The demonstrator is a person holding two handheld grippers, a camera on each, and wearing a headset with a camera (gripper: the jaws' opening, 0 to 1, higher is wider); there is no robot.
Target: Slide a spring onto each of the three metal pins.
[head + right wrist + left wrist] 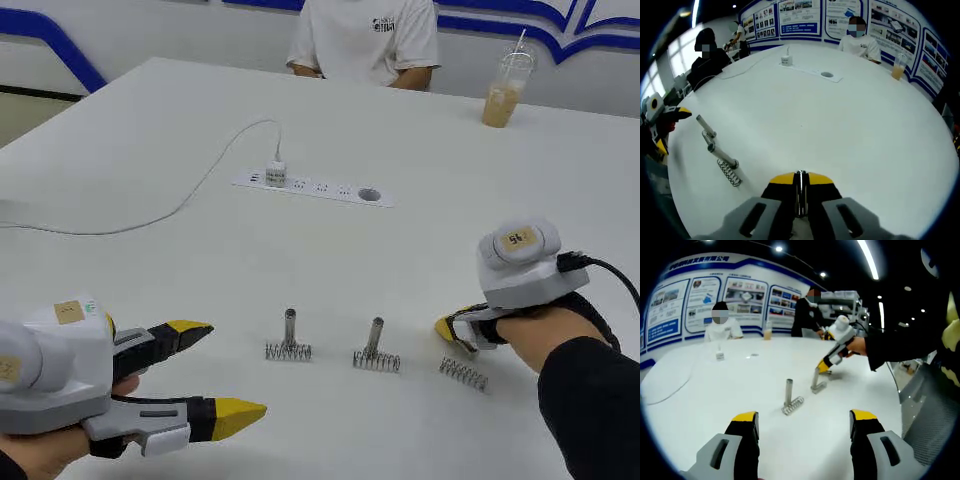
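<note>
Left hand-held gripper (214,370): black-and-yellow jaws spread wide, nothing between, low over the white table (150,140).
Right hand-held gripper (445,326): jaws pressed together, tip down near the table.
First short steel pin (290,325): upright, first coiled wire spring (288,351) lying at its foot.
Second short steel pin (375,334): upright, second coiled wire spring (376,361) lying at its foot.
Third coiled wire spring (463,374): lying alone, just beside right hand-held gripper.

We worked at a broad white worktop (150,150), with a white power strip (315,187) and its cable (181,207) lying on it. Behind it ran a white wall (150,25) banded in blue and hung with posters (705,297). Strip lights (867,260) glowed overhead, and windows (675,52) brightened one side.
</note>
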